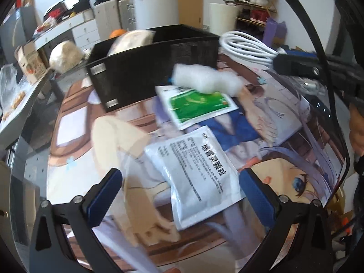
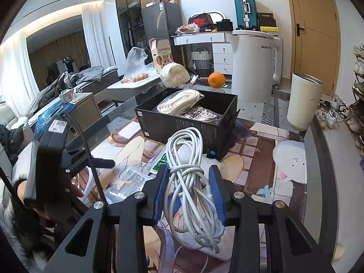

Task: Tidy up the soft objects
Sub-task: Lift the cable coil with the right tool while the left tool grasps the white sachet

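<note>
Now white cable [image 2: 188, 182] clamped btwn right tongs [image 2: 189, 187].

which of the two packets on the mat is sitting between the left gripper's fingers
The white packet with black print, lying between the open left gripper's blue pads. The green packet lies farther off, toward the black box.

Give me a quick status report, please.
Right hand-held gripper shut on white cable. Left hand-held gripper open above grey packet. Black box ahead, path clear.
</note>
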`<state>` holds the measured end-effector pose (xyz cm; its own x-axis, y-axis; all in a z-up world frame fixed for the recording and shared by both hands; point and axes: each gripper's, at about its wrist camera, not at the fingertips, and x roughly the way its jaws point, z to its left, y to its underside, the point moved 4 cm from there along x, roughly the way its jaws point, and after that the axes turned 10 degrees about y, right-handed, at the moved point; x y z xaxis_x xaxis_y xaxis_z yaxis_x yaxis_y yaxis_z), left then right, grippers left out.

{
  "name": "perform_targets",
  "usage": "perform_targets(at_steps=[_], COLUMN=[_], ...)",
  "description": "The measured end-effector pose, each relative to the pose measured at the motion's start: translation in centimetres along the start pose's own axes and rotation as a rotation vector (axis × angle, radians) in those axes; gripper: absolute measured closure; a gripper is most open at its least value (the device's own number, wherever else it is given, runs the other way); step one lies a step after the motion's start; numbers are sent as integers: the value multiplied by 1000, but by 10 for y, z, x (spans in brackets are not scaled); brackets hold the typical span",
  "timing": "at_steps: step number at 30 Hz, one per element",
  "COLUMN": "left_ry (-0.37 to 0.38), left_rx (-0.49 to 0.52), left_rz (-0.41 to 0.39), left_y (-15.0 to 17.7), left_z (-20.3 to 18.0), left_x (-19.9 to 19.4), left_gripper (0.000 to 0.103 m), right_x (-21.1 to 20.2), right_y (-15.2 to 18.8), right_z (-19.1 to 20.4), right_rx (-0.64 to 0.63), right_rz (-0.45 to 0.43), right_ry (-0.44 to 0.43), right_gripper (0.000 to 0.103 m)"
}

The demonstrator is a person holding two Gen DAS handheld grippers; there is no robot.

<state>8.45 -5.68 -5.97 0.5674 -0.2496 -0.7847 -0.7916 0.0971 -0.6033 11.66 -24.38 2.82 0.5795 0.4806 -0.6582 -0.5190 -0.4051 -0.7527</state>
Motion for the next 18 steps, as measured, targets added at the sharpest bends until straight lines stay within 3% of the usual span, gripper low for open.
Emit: perform_targets(at_steps=[5,10,18], left_ry=[19,-27,-34], left_rx=[-60,-42,-64], left_rz=[-9,-5,-26], left_y=[-1,-1,3], left_z=[3,-5,10], left_x=[1,8,3], left_gripper=[0,0,0], right_x=[3,3,5], right_y=[1,1,1], right_z=[2,3,3], right_rx=[-4,-6,-8], right_rz=[4,4,4], right_ry=[-4,-4,-2], right_gripper=[66,66,66])
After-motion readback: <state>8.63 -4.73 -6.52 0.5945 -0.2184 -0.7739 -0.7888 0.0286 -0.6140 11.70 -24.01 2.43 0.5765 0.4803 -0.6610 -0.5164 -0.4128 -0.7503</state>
